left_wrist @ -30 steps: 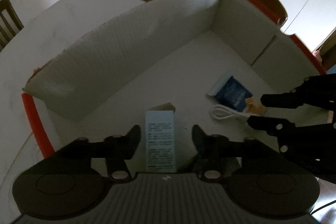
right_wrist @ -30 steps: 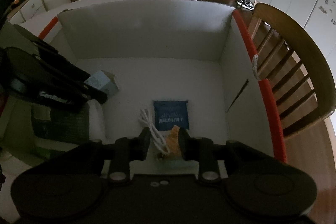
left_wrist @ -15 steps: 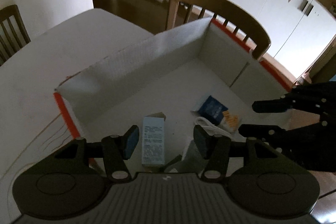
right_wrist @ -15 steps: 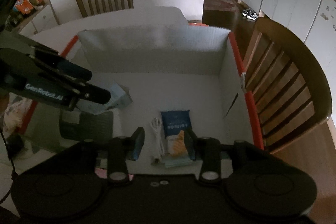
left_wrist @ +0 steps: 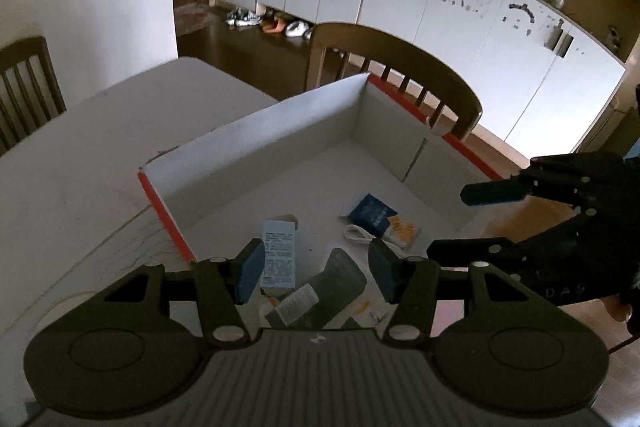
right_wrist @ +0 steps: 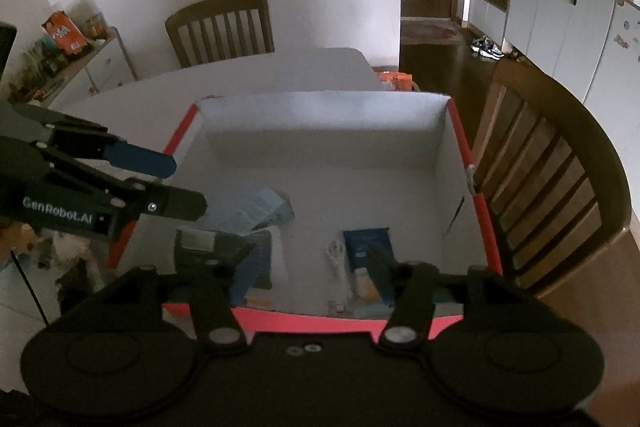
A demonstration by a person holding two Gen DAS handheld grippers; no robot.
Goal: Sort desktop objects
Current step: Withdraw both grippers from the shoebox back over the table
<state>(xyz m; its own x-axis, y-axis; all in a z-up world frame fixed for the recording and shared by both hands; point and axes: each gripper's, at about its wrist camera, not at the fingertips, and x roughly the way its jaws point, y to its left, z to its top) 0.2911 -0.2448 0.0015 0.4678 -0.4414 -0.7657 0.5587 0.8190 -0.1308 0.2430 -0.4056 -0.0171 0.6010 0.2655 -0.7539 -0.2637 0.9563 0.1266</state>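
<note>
Both claws hang empty above the red-rimmed cardboard box (right_wrist: pixel 460 131) on the bench (left_wrist: pixel 80 167).

My left claw (left_wrist: pixel 316 269) stands spread, gripping nothing; my right claw (right_wrist: pixel 310 269) has just been opening, with nothing between its pads. Down in the box lie a pale blue carton (left_wrist: pixel 279 251), a dark grey pouch (left_wrist: pixel 332 287), a navy packet (right_wrist: pixel 368 241) and a coiled white cable (left_wrist: pixel 358 234), all close together.

The right gripper (right_wrist: pixel 310 267) hangs above the near red rim of the box (right_wrist: pixel 320 323), its jaws just opened wider with nothing between them. Inside lie a blue packet (right_wrist: pixel 366 241), a white cable (right_wrist: pixel 336 255) and a pale carton (right_wrist: pixel 260 209). The left gripper (right_wrist: pixel 182 185) reaches in from the left.
</note>
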